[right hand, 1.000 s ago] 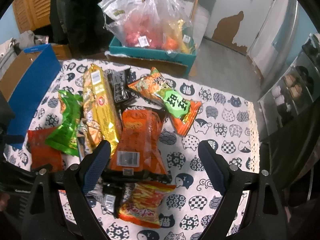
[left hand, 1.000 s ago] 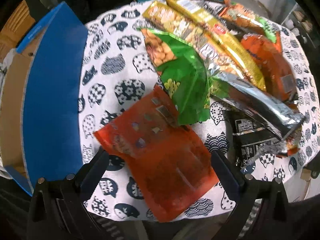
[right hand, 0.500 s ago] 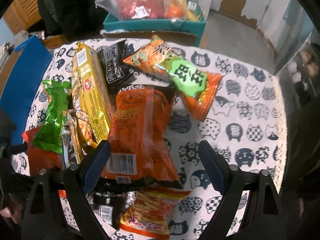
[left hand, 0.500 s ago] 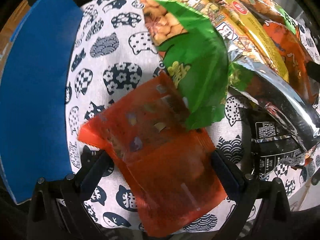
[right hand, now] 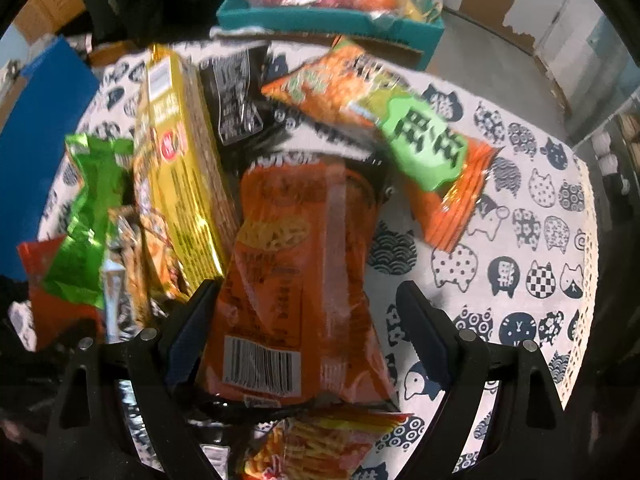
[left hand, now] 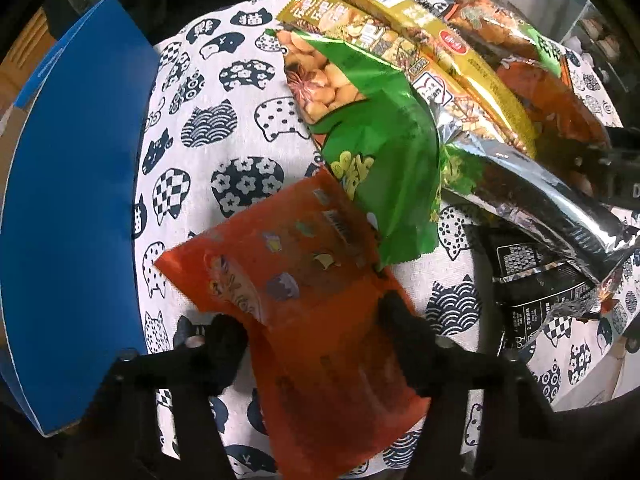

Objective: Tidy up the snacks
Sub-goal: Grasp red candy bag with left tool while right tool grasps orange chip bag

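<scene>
Left gripper (left hand: 316, 324) pinching red pouch (left hand: 304, 312), lying on cat-print surface (left hand: 224, 128) beside green peanut bag (left hand: 372, 148). Right gripper (right hand: 304, 312) gaping wide, straddling orange noodle pack (right hand: 296, 264); yellow packet (right hand: 176, 168) lying beyond, teal box (right hand: 328, 24) farthest.

Even indoor light, foil glare on snack packets (left hand: 532, 184), motion-blurred right view, dark fisheye corners
</scene>
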